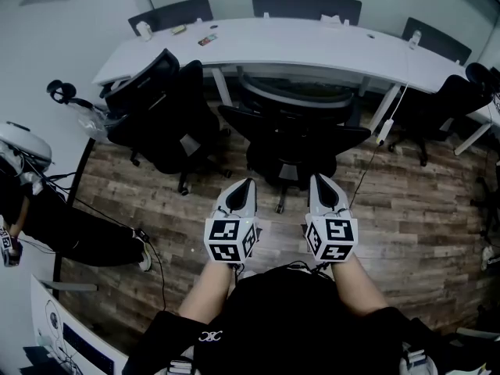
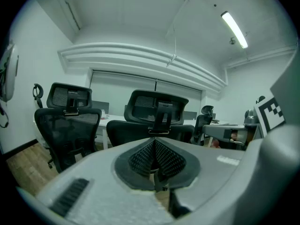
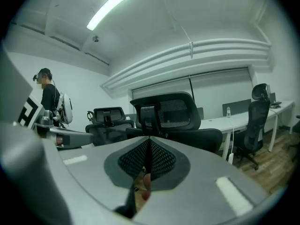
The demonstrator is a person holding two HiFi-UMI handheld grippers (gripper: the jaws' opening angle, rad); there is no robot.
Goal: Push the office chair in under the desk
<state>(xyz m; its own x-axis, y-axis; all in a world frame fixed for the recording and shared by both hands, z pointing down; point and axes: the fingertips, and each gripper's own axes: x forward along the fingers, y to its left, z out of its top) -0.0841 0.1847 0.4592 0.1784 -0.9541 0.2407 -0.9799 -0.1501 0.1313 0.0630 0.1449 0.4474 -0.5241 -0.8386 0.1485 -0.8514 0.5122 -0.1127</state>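
Note:
A black mesh office chair (image 1: 293, 135) stands in front of the white curved desk (image 1: 312, 49), its backrest and headrest turned toward me. In the left gripper view the chair (image 2: 157, 114) rises just beyond my jaws, and the right gripper view has the chair (image 3: 166, 111) straight ahead too. My left gripper (image 1: 248, 183) and right gripper (image 1: 316, 179) are held side by side, pointing at the chair's back and a short way short of it. Both are shut with nothing between the jaws, as their own views show for the left gripper (image 2: 154, 140) and the right gripper (image 3: 149, 139).
A second black chair (image 1: 160, 112) stands to the left and a third chair (image 1: 437, 104) at the right end of the desk. A person in dark clothes (image 1: 55, 225) is at the left with cables on the wood floor. A white plug (image 1: 385, 129) hangs from the desk.

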